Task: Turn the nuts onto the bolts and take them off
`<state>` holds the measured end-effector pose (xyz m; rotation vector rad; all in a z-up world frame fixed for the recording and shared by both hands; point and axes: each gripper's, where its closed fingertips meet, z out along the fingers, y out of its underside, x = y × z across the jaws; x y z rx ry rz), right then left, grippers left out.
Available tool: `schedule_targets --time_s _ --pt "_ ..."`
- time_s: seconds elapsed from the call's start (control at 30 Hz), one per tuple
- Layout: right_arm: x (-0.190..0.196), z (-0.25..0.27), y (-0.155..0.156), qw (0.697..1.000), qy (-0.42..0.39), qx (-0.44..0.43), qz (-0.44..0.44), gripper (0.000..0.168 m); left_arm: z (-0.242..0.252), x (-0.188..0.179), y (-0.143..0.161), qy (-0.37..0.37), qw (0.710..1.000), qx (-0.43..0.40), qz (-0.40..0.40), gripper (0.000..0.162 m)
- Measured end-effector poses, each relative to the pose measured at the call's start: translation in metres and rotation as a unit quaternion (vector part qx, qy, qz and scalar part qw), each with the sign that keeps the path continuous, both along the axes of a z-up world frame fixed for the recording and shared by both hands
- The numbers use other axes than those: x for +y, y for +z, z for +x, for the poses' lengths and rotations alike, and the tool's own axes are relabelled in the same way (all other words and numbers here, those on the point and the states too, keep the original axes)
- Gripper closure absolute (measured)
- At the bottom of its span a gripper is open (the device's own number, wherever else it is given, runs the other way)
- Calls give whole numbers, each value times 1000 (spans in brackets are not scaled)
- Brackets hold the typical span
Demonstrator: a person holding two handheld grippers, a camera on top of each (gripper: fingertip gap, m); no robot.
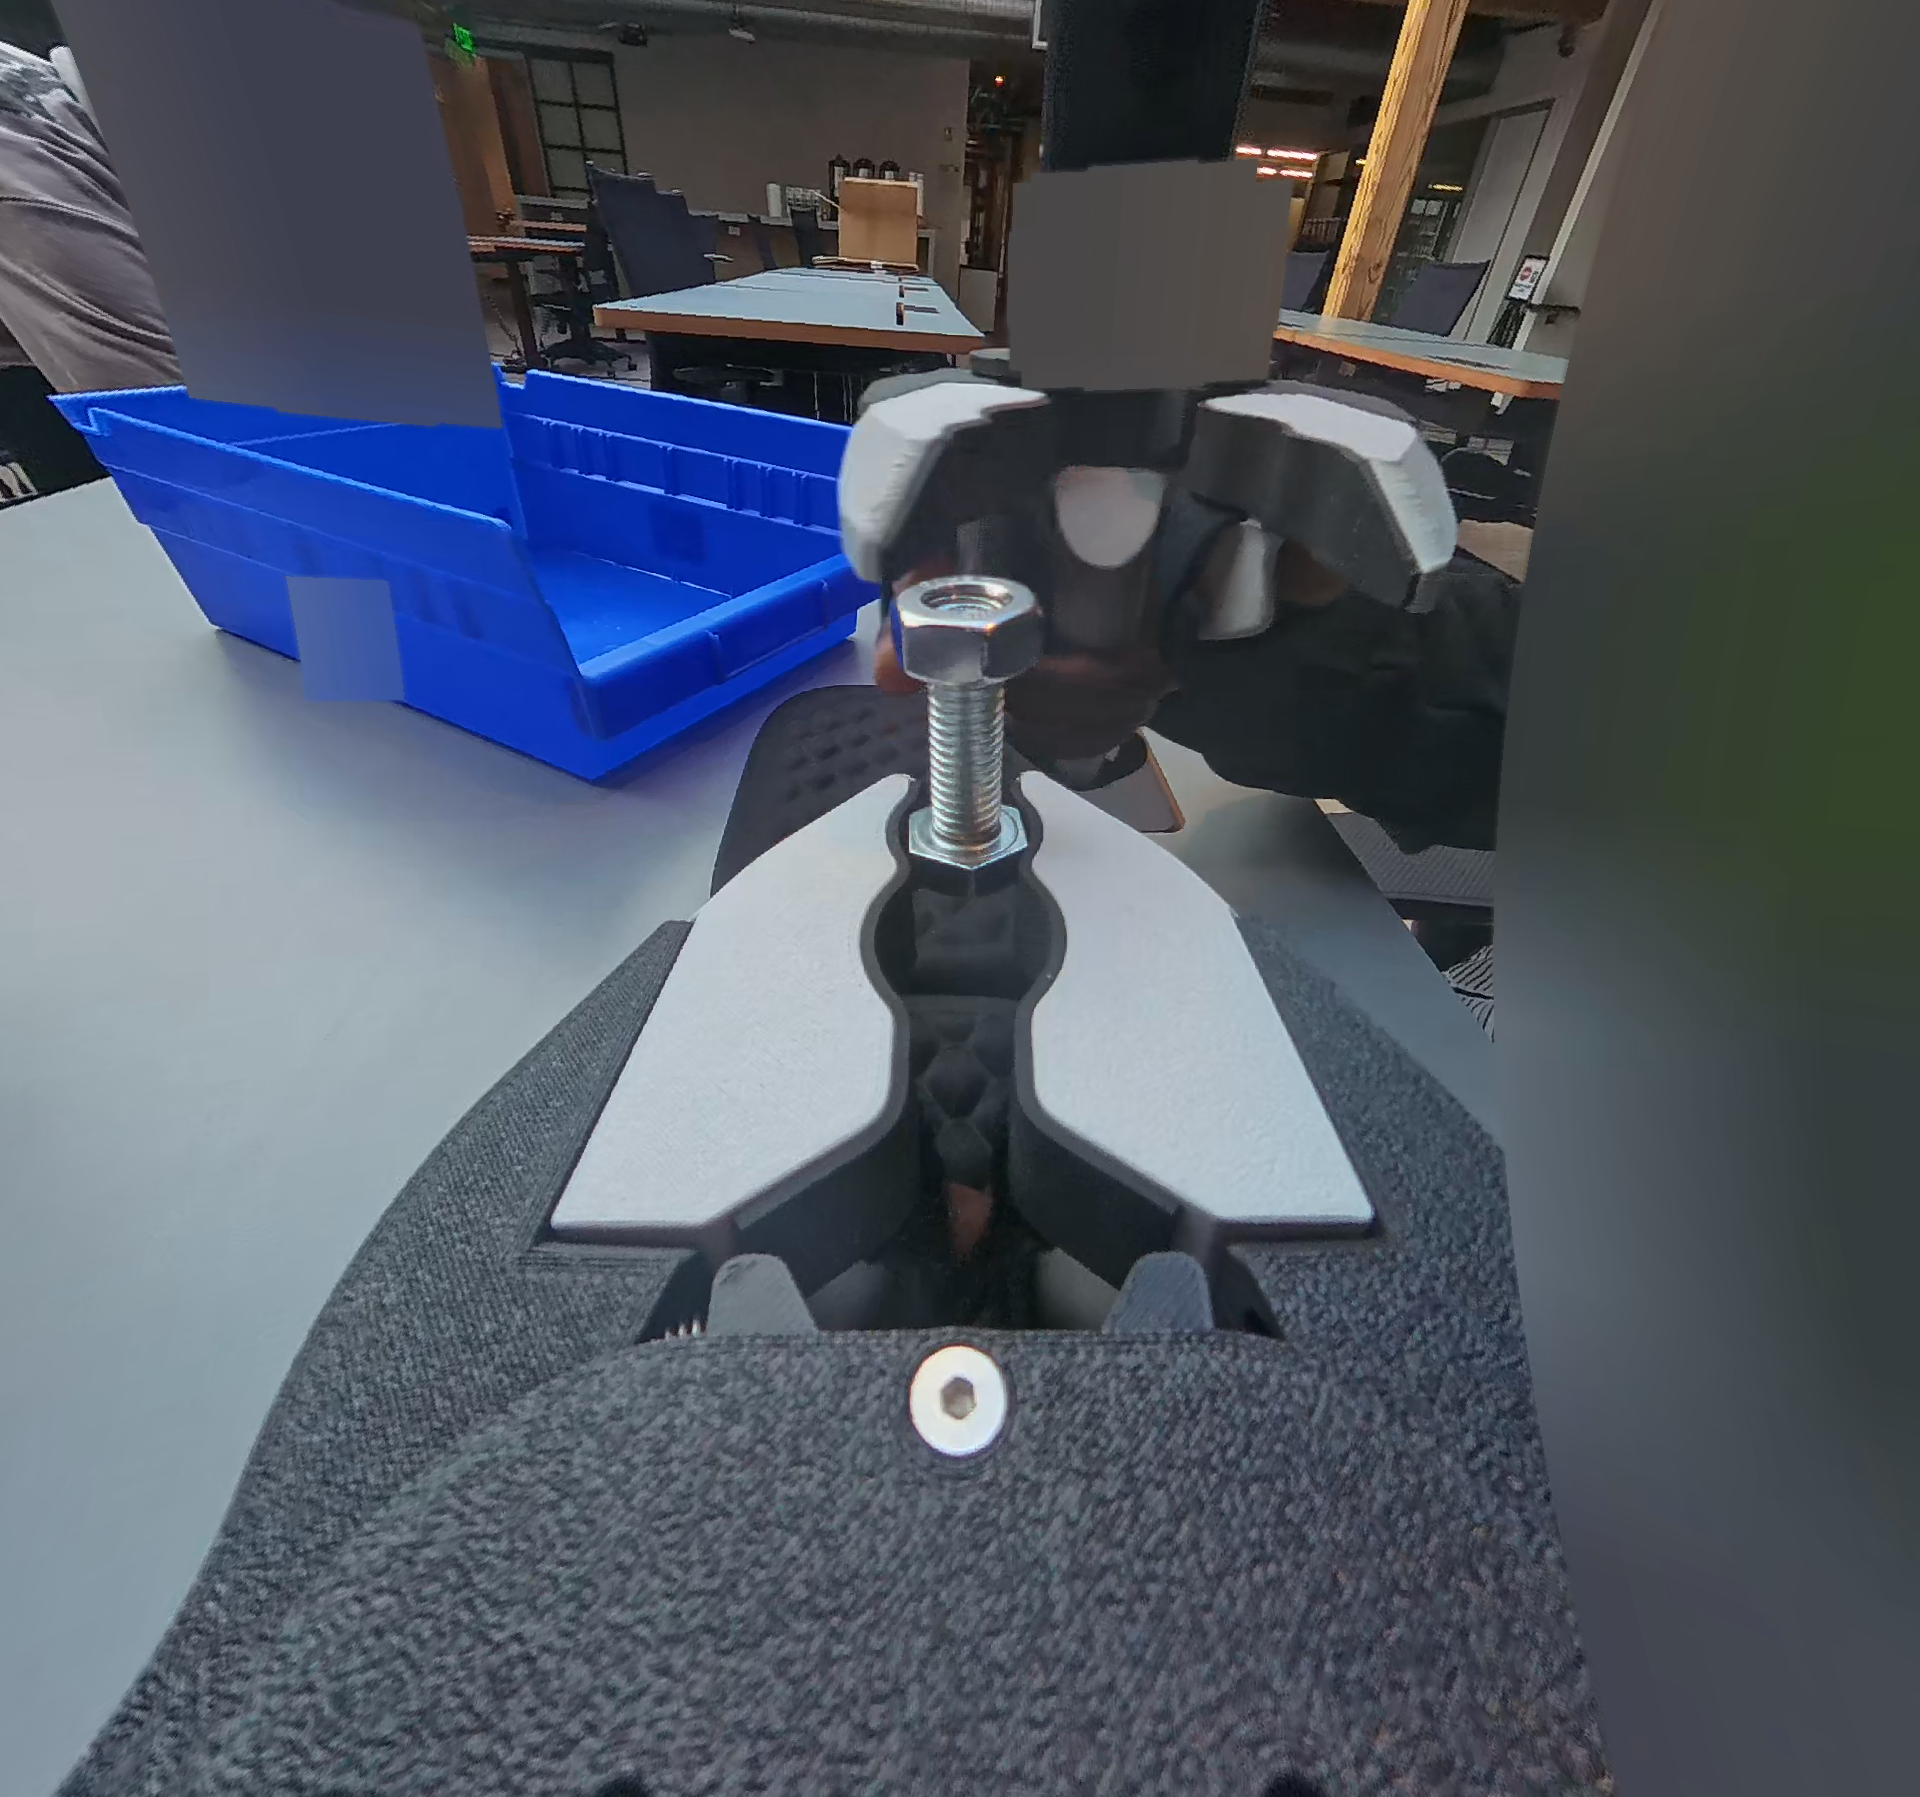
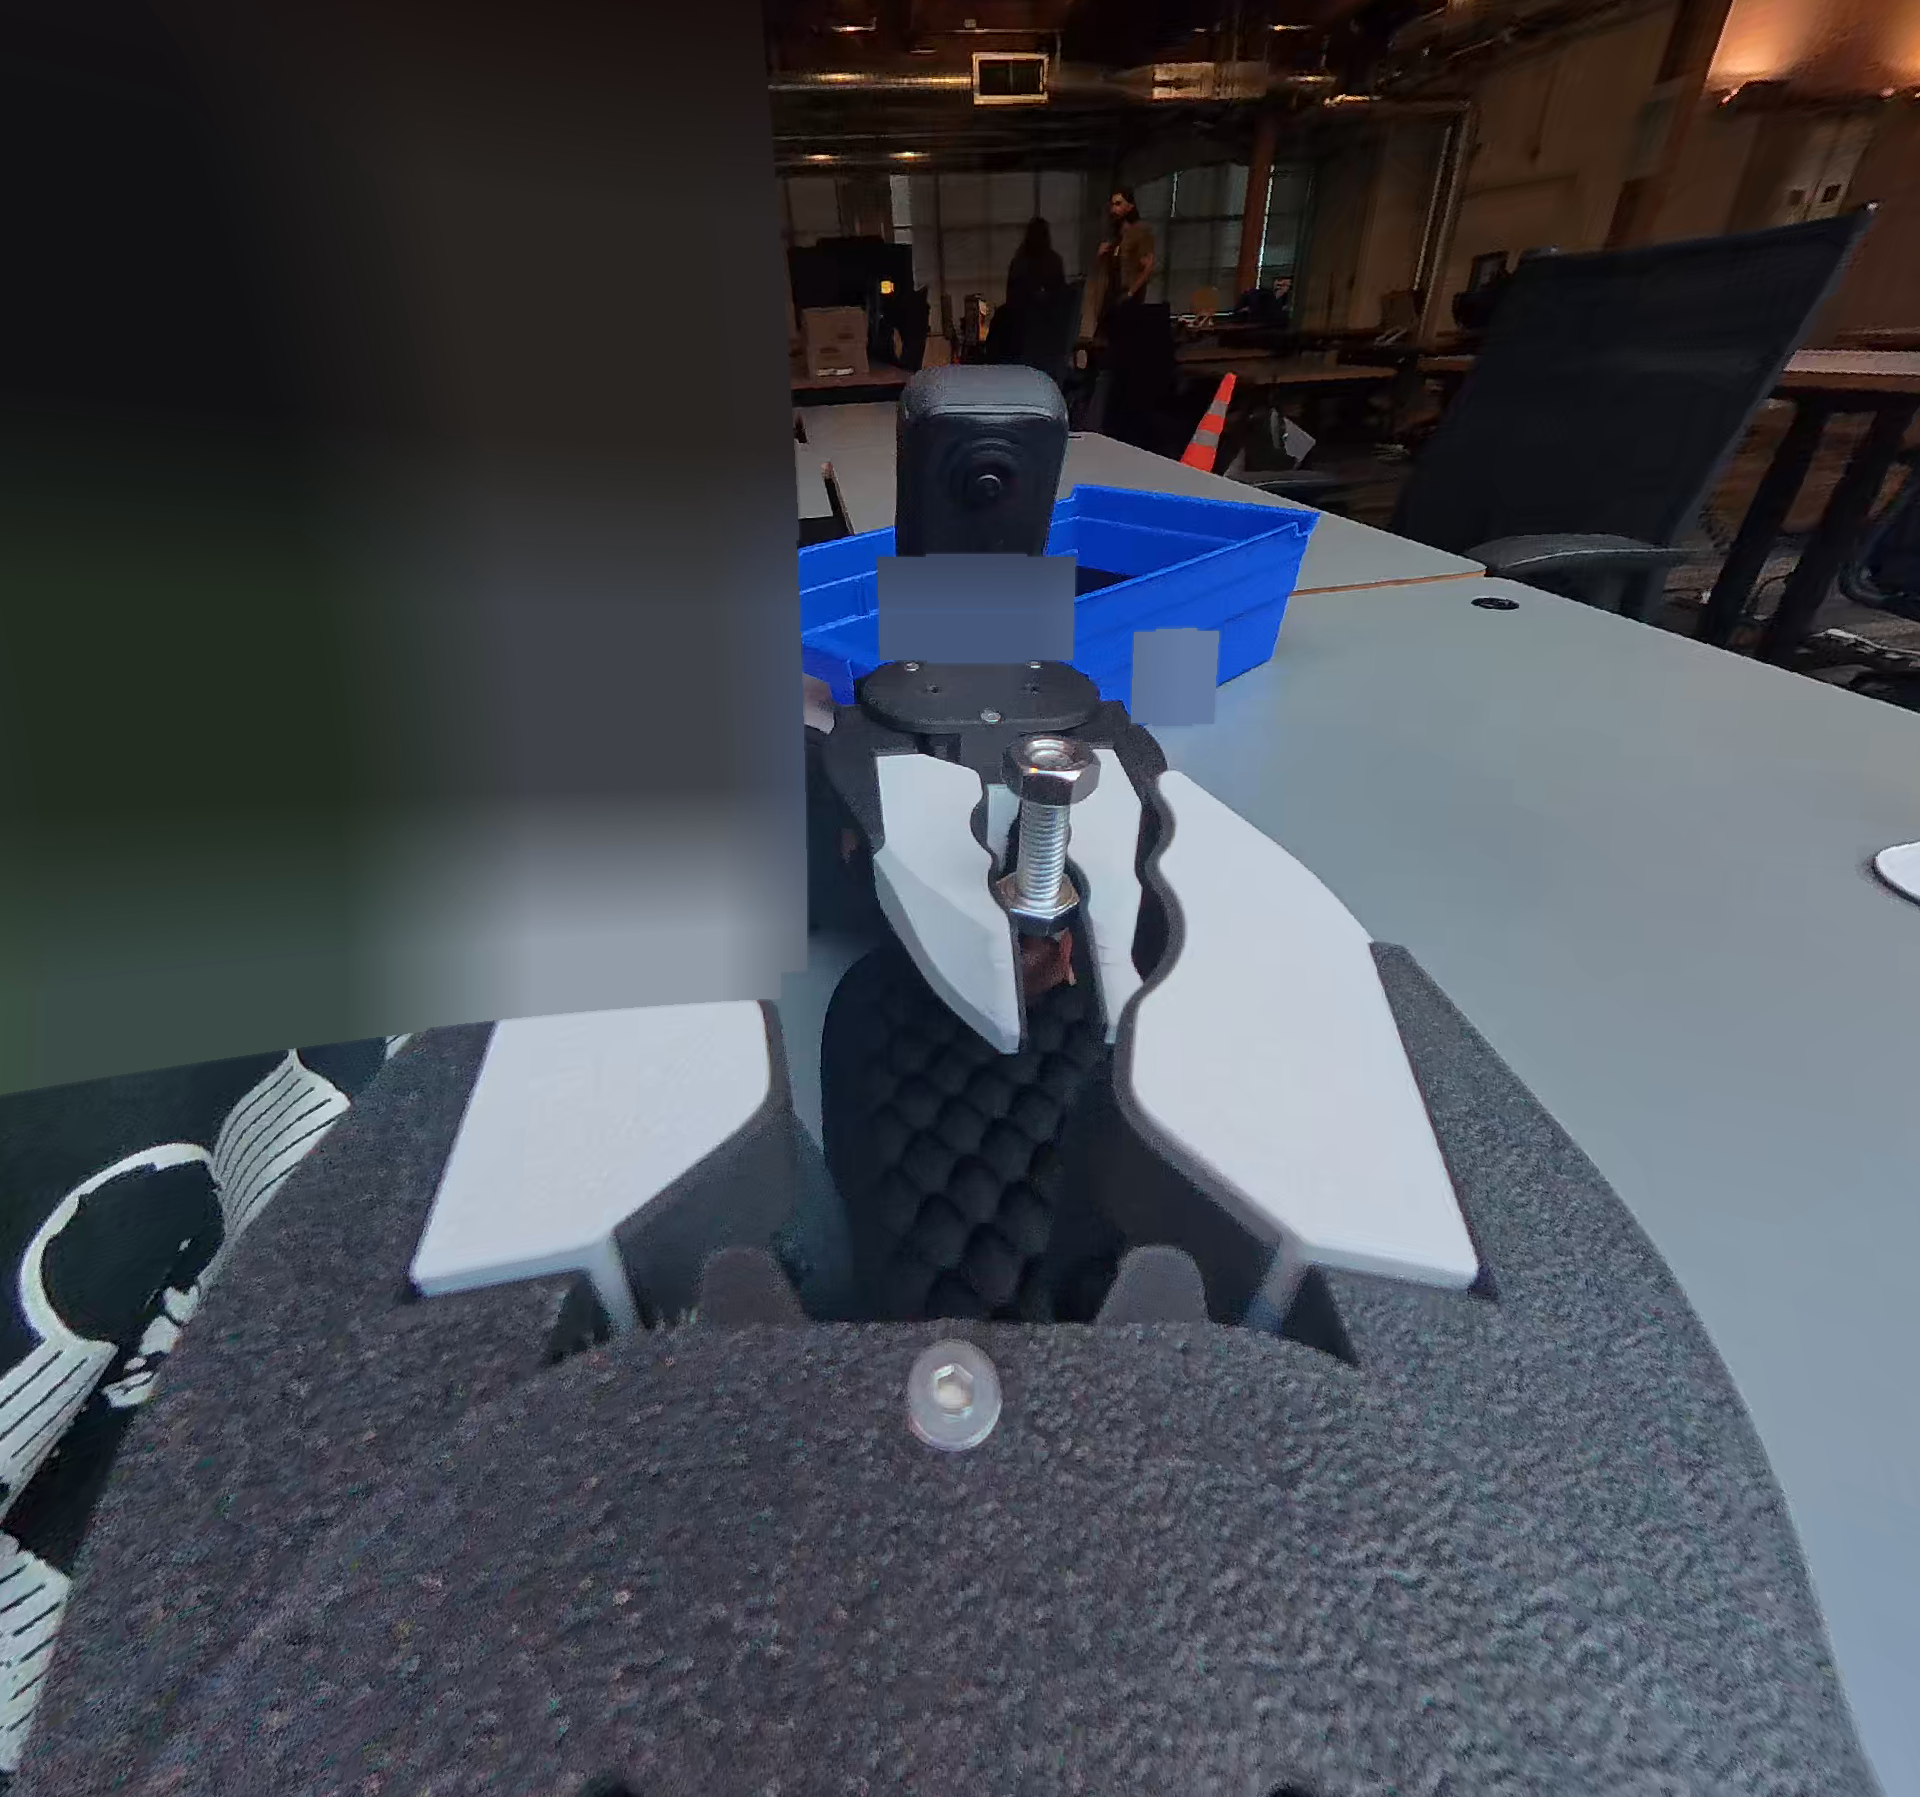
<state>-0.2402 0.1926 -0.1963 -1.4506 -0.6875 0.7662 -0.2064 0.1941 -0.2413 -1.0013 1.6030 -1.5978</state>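
A silver bolt (image 1: pixel 966 760) stands upright with its hex head clamped between my left gripper's (image 1: pixel 966 848) fingertips. A silver nut (image 1: pixel 971 625) sits at the top end of its thread. My right gripper (image 1: pixel 1122 521) faces the left one from beyond the bolt, with its jaws spread. In the right wrist view, my right gripper (image 2: pixel 966 812) is open wide. The left gripper (image 2: pixel 1039 916) reaches in between its fingers with the bolt (image 2: pixel 1039 854) and nut (image 2: pixel 1049 771). The nut is near the right fingertips, and I see no contact.
A blue plastic bin (image 1: pixel 623 604) stands on the grey table (image 1: pixel 312 916) behind the left gripper, also in the right wrist view (image 2: pixel 1195 584). A black chair (image 2: pixel 1610 397) and an orange cone (image 2: pixel 1210 422) are beyond the table's far edge. My hands' fingertips stand some 5 cm from each other.
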Motion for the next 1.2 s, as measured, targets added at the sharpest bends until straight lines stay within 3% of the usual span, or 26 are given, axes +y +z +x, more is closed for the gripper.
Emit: schedule_targets --time_s 0.1,0.33,0.7,0.9,0.97,1.07,1.2 --pt "10 -9 -2 1000 16 -5 -4 90 0 -1 -1 -1 1000 1 3 148" --pt "17 -27 -6 999 47 -21 0 95 0 -1 -1 -2 1000 3 4 148" --pt "-1 -11 -4 1000 20 -6 -1 100 0 0 0 1 1000 1 3 148" --pt "-22 -12 -2 999 43 -11 10 128 0 1 0 3 1000 0 -1 148" --pt "-21 -8 -2 999 28 -23 22 130 0 0 0 3 1000 0 0 148" --pt "-4 2 1 1000 -10 -13 23 115 0 0 0 1 1000 1 2 148" --pt "11 -8 -5 1000 8 -9 1 93 0 -1 -1 -1 1000 2 5 148"
